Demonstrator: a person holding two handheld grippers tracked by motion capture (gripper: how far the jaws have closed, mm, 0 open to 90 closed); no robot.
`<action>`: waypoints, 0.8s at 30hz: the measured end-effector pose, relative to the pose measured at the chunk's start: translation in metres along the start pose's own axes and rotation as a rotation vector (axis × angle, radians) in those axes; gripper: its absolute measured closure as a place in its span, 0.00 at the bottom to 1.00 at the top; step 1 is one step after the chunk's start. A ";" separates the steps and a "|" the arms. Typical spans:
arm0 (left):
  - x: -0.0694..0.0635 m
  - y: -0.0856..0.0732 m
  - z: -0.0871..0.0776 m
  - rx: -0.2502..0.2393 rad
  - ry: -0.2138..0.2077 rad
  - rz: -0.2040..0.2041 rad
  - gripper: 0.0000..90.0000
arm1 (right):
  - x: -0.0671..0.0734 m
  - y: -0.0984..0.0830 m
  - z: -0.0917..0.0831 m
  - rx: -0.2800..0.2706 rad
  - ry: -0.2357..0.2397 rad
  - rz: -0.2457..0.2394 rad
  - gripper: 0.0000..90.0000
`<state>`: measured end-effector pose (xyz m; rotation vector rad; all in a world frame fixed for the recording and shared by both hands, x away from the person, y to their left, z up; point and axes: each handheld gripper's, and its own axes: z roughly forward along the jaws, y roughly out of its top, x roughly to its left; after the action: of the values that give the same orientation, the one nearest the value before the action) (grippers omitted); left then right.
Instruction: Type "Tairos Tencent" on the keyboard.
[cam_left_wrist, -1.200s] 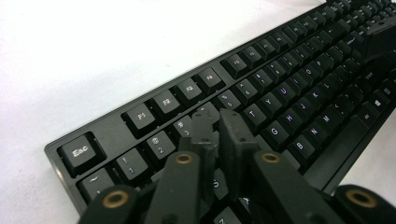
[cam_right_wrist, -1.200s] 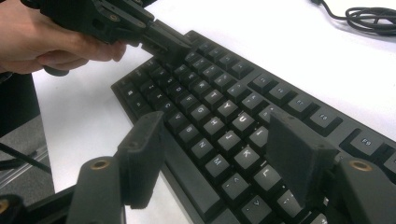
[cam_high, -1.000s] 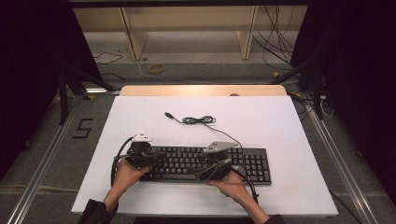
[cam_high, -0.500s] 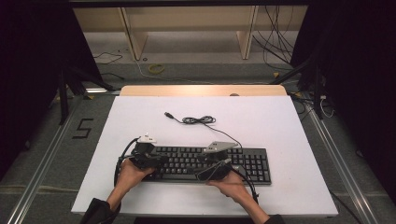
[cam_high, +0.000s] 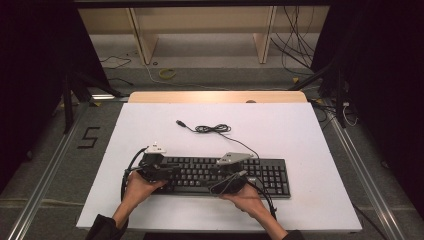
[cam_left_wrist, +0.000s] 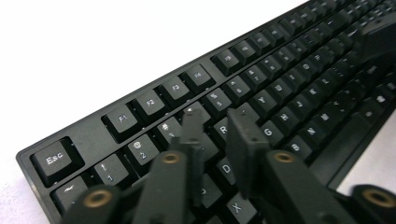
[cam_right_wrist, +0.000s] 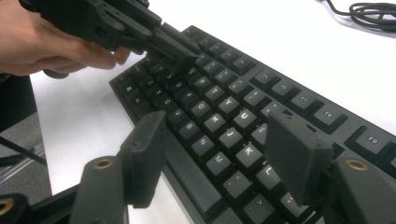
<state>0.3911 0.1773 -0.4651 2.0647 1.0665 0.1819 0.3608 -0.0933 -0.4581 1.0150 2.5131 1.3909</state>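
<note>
Left hand-held gripper (cam_left_wrist: 217, 135) just cracked open, empty, over keyboard (cam_high: 260, 175) at 9 o'clock; right hand-held gripper (cam_right_wrist: 219, 154) wide, empty. Typing step; next: press a key.

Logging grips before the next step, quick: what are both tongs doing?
Left tongs: just opening, slightly apart over the keyboard, holding nothing.
Right tongs: open wide, holding nothing.

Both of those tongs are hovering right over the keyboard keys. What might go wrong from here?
The left tongs, whose jaws have just been opening, sit low over the keyboard near the E and R keys; a jaw tip could catch a keycap edge or press two keys together. The right tongs stand wide open over the middle letters, so they might strike a neighbouring key. The keyboard's cable lies loose and coiled behind.
</note>
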 end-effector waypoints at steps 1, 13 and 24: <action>0.000 0.000 -0.002 -0.003 -0.001 -0.002 0.78 | 0.001 0.000 0.000 0.000 -0.002 -0.001 0.46; 0.001 -0.004 -0.018 -0.082 -0.043 -0.034 0.49 | 0.005 0.000 0.009 0.017 -0.020 -0.022 0.64; -0.004 -0.010 -0.027 -0.158 -0.074 -0.040 0.42 | 0.010 0.001 0.019 0.032 -0.005 -0.039 0.88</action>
<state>0.3703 0.1934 -0.4524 1.8931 1.0139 0.1630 0.3606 -0.0733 -0.4654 0.9680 2.5450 1.3405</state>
